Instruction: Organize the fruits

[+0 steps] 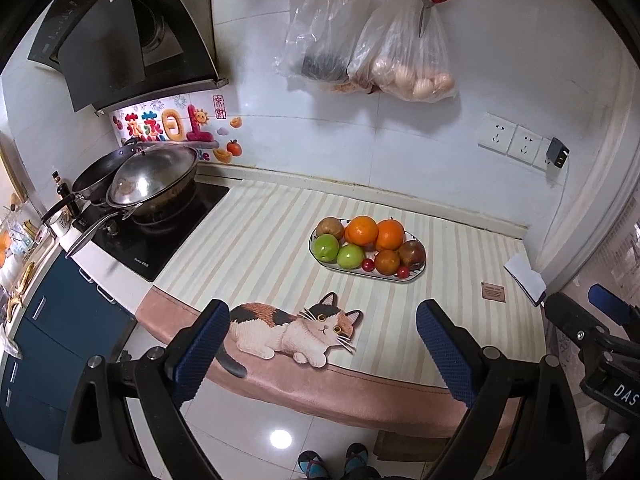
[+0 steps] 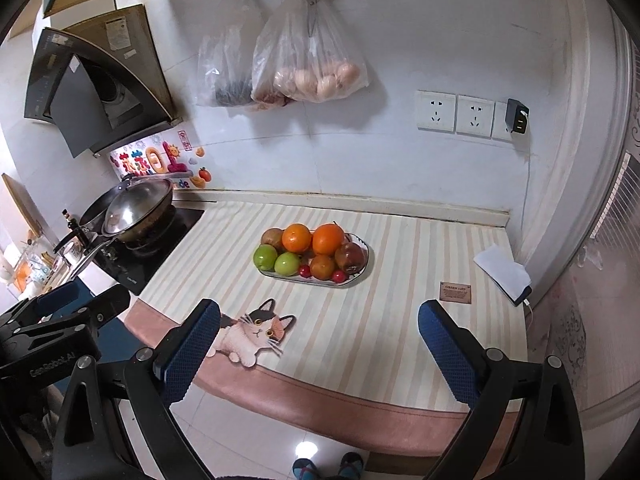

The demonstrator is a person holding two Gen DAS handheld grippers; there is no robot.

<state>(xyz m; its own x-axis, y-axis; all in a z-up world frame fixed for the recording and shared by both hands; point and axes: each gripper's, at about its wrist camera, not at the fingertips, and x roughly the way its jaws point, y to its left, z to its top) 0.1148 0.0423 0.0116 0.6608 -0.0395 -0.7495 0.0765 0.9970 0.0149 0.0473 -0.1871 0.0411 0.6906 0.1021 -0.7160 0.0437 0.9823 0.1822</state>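
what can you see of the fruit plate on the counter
The plate is a shallow, elongated white dish, ceramic by its look, with a dark rim line. It lies flat on the striped mat, toward the back wall, beyond the cat picture. Piled in it are two oranges, two green apples, brownish and dark red fruits, and small red ones. Neither gripper touches it.

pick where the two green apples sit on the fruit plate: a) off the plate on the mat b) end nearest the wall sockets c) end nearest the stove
c: the two green apples lie at the end of the fruit plate that faces the stove, with the oranges behind them.
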